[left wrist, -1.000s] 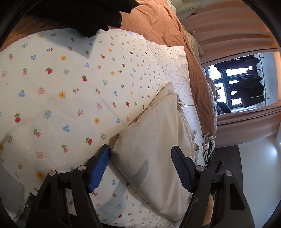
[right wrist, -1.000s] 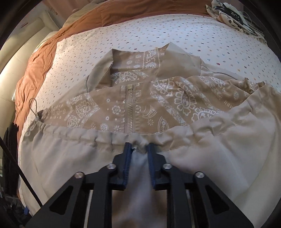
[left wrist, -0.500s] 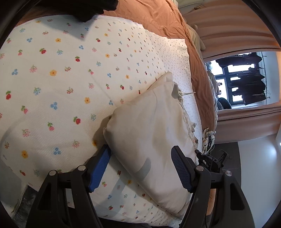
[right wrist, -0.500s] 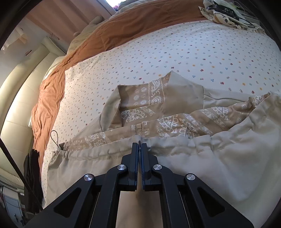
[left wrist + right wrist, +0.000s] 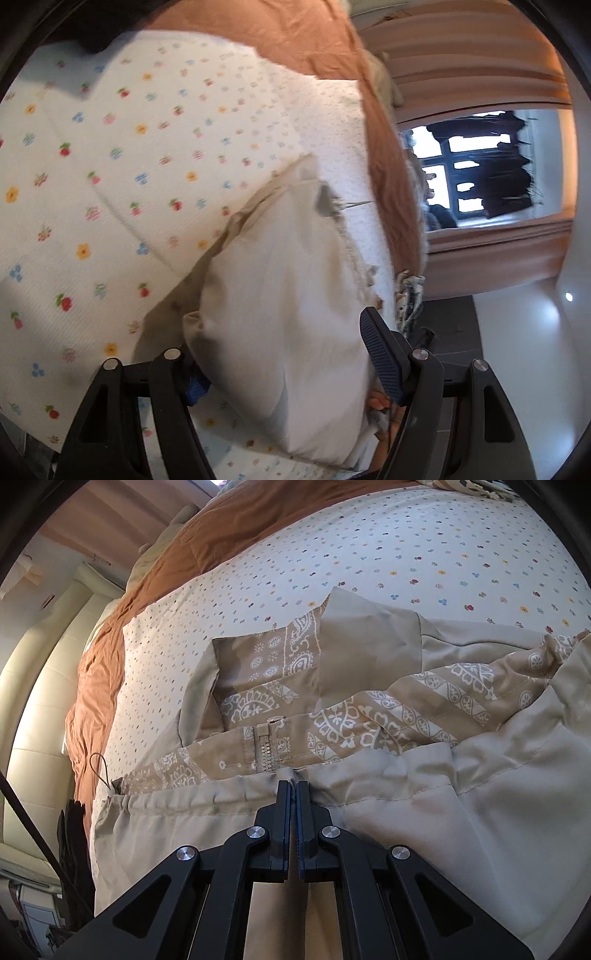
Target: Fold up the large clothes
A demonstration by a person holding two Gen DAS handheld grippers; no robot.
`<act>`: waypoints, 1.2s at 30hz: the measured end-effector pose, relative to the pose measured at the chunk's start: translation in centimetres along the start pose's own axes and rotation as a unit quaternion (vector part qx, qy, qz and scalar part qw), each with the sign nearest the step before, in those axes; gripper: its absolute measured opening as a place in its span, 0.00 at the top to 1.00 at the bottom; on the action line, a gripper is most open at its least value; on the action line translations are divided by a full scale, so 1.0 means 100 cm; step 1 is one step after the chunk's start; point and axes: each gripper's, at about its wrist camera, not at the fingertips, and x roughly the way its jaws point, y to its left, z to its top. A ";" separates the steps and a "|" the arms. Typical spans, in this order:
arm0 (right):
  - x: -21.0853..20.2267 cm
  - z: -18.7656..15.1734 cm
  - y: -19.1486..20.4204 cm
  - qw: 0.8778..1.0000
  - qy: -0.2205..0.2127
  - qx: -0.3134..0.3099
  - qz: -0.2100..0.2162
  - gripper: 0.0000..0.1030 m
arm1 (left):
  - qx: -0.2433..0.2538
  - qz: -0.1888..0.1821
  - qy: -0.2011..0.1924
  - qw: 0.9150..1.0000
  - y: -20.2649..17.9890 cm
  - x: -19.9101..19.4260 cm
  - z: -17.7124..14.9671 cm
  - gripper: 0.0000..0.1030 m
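Since a second ago our right gripper (image 5: 294, 788) has closed its jaws, now pinching the beige jacket (image 5: 424, 812) hem at twelve o'clock. Our left gripper (image 5: 284, 354) stays spread, jacket fabric (image 5: 280, 295) bulging between its fingers, on the floral sheet (image 5: 110, 184).

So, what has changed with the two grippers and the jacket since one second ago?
The right gripper has just closed onto the hem of the beige jacket and draws it toward the collar, covering more zipper. The left gripper moved closer over the fabric, jaws open as before. The flowered sheet stayed flat.
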 end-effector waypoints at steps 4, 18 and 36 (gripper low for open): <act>-0.004 0.000 -0.003 1.000 0.001 0.000 0.002 1.00 | 0.030 0.045 0.012 0.998 -0.009 0.013 -0.001 0.30; -0.039 0.002 0.000 0.999 -0.013 -0.002 0.032 0.98 | 0.004 0.076 0.022 0.997 0.003 0.032 0.002 0.90; -0.151 -0.108 -0.017 0.996 -0.039 -0.031 0.074 0.55 | 0.036 -0.006 0.037 0.999 -0.073 0.027 0.006 0.92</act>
